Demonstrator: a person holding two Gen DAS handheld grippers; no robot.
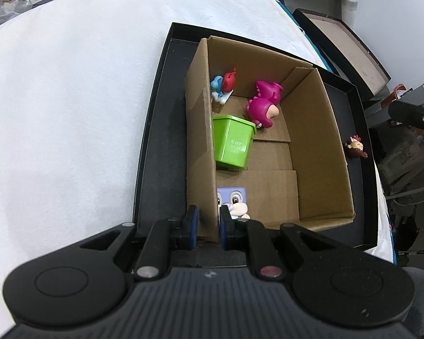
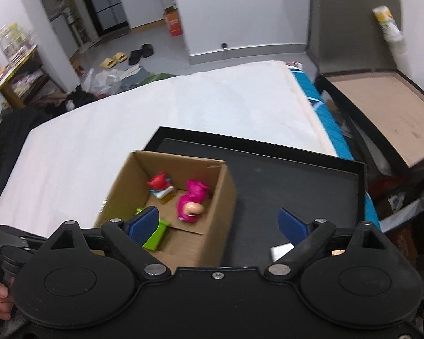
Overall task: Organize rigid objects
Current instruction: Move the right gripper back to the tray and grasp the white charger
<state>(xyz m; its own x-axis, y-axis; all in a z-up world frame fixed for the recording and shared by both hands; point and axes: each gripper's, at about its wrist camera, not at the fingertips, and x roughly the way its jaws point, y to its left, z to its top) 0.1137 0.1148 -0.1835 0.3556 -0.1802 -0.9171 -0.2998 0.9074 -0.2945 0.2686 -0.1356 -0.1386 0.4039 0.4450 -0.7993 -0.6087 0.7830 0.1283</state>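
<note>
A cardboard box (image 1: 319, 152) stands in a black tray (image 1: 155, 118) on a white cloth. In it lie a green bin (image 1: 231, 144), a magenta dinosaur figure (image 1: 263, 104), a red and blue figure (image 1: 224, 84) and a purple-faced rabbit toy (image 1: 233, 200). A small brown-haired figure (image 1: 356, 147) lies on the tray right of the box. My left gripper (image 1: 207, 227) is shut on the box's left wall at its near end. My right gripper (image 2: 217, 221) is open and empty above the box (image 2: 212, 212) and tray (image 2: 296, 180); the dinosaur (image 2: 190, 203) and bin (image 2: 155, 234) show there.
A second open dark box with a brown inside (image 2: 387, 113) stands right of the table. A blue mat edge (image 2: 311, 90) runs along the table's right side. Shoes and bags lie on the floor beyond (image 2: 121, 59). A white card (image 2: 281, 251) lies on the tray.
</note>
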